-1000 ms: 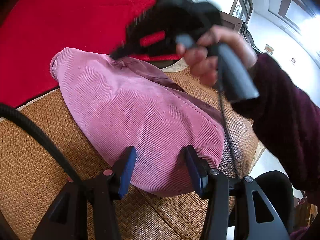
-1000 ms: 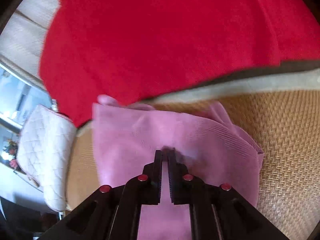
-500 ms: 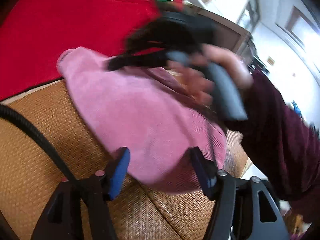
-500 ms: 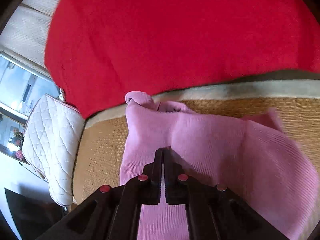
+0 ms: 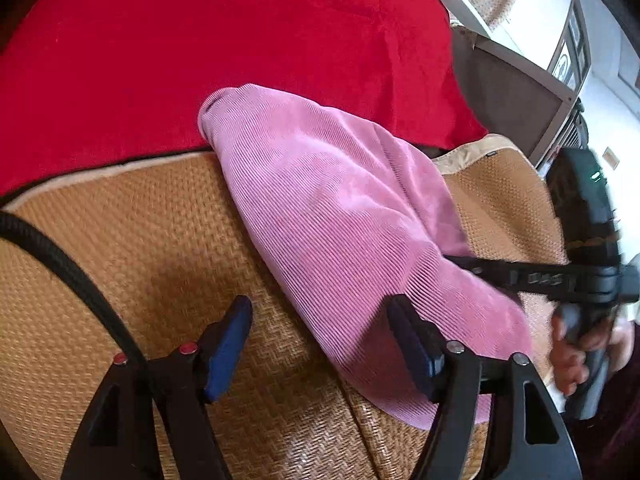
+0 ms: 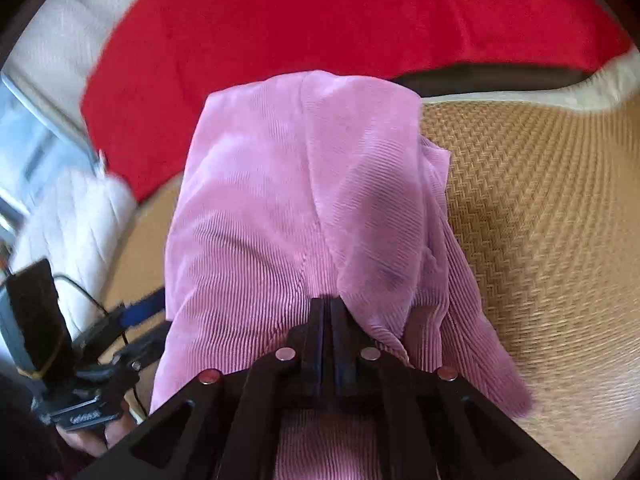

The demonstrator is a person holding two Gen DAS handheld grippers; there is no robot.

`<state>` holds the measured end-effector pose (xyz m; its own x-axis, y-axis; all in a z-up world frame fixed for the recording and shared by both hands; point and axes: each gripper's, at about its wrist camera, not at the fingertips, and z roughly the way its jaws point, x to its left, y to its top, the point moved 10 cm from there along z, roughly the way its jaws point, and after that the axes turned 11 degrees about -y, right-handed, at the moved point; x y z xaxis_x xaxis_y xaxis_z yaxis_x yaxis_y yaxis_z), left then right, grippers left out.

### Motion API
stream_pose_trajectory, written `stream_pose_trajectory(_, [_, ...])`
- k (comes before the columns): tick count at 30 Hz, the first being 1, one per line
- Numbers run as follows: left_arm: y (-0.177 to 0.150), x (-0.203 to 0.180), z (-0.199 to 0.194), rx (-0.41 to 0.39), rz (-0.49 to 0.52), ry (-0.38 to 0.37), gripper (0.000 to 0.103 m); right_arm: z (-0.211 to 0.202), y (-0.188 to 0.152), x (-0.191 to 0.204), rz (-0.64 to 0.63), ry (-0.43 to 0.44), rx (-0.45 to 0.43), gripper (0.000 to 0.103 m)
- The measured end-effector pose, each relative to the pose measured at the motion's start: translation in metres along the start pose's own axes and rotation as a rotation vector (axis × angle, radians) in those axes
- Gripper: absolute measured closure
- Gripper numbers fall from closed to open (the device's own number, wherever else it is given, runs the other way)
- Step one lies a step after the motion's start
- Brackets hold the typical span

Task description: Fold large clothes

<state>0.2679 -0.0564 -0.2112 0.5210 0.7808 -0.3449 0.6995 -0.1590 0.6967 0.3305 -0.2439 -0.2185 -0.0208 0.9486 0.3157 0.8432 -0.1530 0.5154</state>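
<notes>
A pink ribbed garment (image 5: 344, 216) lies bunched in a long strip on the woven tan mat (image 5: 132, 240). My left gripper (image 5: 320, 344) is open and empty, its blue-padded fingers hovering over the garment's near left edge. My right gripper (image 6: 327, 312) is shut on a fold of the pink garment (image 6: 280, 184) and holds it pulled toward the near edge. The right gripper also shows in the left wrist view (image 5: 472, 264), reaching in from the right at the garment's side. The left gripper shows at the lower left of the right wrist view (image 6: 136, 316).
A red blanket (image 5: 224, 48) covers the surface behind the mat. A white quilted cushion (image 6: 60, 216) sits at the left in the right wrist view. A dark cabinet (image 5: 508, 100) stands at the right. A black cable (image 5: 68, 268) crosses the mat's left side.
My right gripper has pulled the garment's far part toward the near side, from over the far end to the right edge. The garment now lies longer and narrower. My left gripper stayed open.
</notes>
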Motion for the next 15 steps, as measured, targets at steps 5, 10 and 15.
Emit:
stream_pose_trajectory(5, [0.004, 0.011, -0.004, 0.001, -0.061, -0.054, 0.029, -0.046, 0.016, -0.020, 0.066, 0.088, -0.085, 0.094])
stream_pose_trajectory(10, [0.008, 0.025, -0.015, -0.022, -0.216, -0.249, 0.021, -0.044, 0.020, -0.064, 0.187, 0.019, -0.116, 0.093])
stream_pose_trajectory(15, [0.001, 0.014, 0.005, 0.034, -0.338, -0.394, 0.017, -0.019, 0.010, -0.070, 0.276, 0.102, -0.034, 0.093])
